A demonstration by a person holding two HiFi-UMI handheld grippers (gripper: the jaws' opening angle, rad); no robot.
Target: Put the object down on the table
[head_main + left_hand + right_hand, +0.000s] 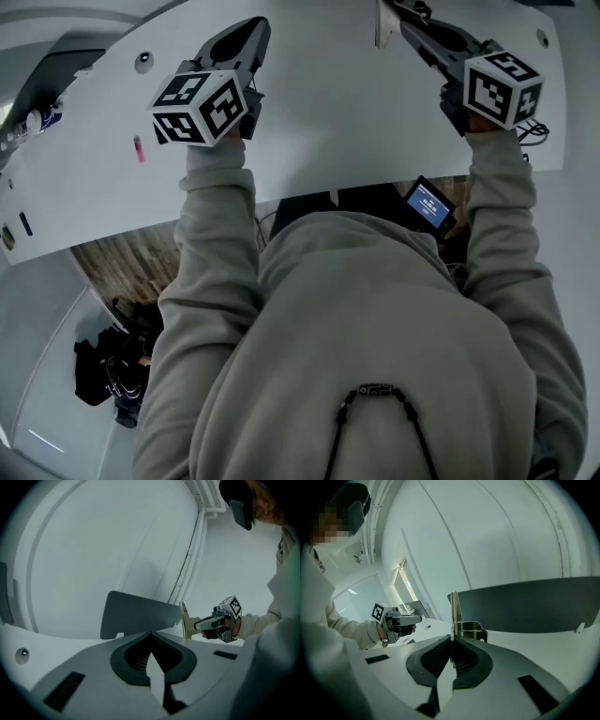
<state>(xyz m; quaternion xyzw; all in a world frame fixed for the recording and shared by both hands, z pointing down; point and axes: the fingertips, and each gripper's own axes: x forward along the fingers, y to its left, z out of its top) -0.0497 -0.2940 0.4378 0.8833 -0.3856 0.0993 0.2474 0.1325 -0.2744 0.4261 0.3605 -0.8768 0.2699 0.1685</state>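
The object is a thin pale metal bracket (pixel 454 610) with a small hinge-like part at its foot. It stands upright, and my right gripper (pixel 451 637) is shut on its lower edge. In the head view the bracket (pixel 382 26) shows at the top, at the tip of the right gripper (pixel 401 21), above the white table (pixel 328 112). The left gripper view shows it (pixel 185 620) held out sideways from the right gripper (pixel 199 624). My left gripper (pixel 152 633) is shut with nothing between its jaws; it is over the table's left part (pixel 246 37), apart from the bracket.
A dark grey flat panel (pixel 525 604) stands beyond both grippers, also in the left gripper view (pixel 140 613). The table has a round fitting (pixel 142 62) and a pink mark (pixel 139 150) at left. A small lit screen (pixel 429 206) sits below the table's near edge. Black gear (pixel 112 366) lies on the floor.
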